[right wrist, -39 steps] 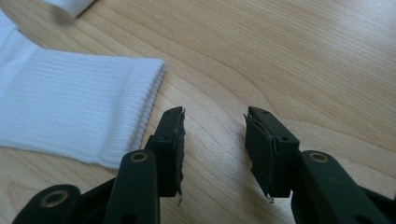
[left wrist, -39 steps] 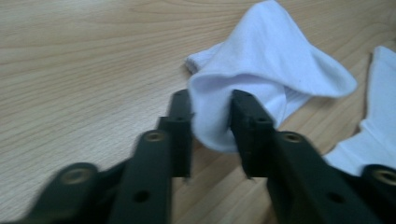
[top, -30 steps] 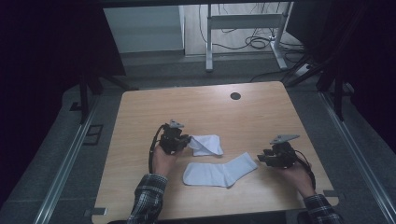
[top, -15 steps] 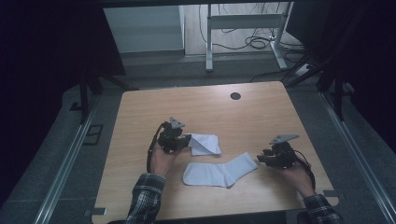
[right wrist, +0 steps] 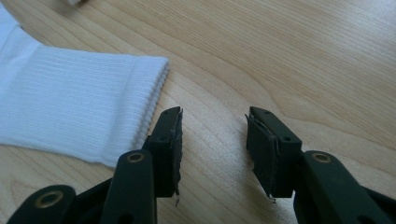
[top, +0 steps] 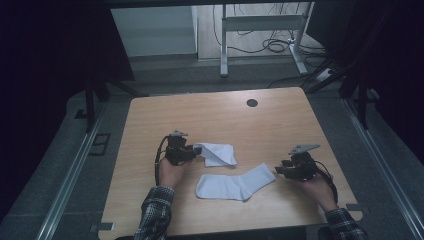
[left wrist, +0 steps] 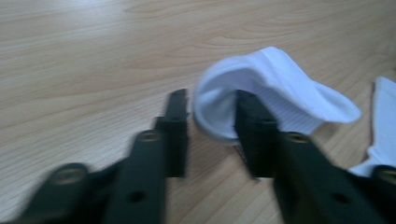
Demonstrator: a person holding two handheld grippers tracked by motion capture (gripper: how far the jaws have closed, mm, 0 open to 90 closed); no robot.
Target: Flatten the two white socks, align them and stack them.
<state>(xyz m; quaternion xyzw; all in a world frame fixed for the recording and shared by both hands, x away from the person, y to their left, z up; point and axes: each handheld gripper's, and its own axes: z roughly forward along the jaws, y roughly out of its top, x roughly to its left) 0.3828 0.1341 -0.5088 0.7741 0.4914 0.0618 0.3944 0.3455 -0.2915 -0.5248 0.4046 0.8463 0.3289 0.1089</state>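
Left claw (top: pixel 196 151) is down at the bench (top: pixel 210 117) now, right at the rolled sock (top: pixel 217 154). In the left gripper view one jaw sits inside the sock's open mouth while the other stands outside it on bare wood, with the cuff edge in the gap between them. Those jaws have just been closing, but the pads are not pressing the fabric yet, so call it open with the cuff between. The rolled sock (left wrist: pixel 275 93) bulges into a rounded white hump behind the jaw tip, its far end tapering off toward the right of that view.

Over to the right claw (top: pixel 278 171): it sits low at the bench, jaws apart with only wood grain between them (nothing gripped there). Just beside its left jaw in the right gripper view lies the ribbed cuff of the flat sock (right wrist: pixel 70 98), close but not touched. From the high view the flat sock (top: pixel 235 184) stretches out between the two hands, its toe end toward the person and its cuff pointing at the right claw. The rolled sock lies just beyond it, nearer the left hand, and the two are apart.

No boxes or trays on this bench, just the socks on pale wood. A round dark cable hole (top: pixel 252 103) marks the far side. Beyond the bench there is grey floor, a white desk frame (top: pixel 260 30) and loose cables (top: pixel 282 46), with dark surroundings on both sides.
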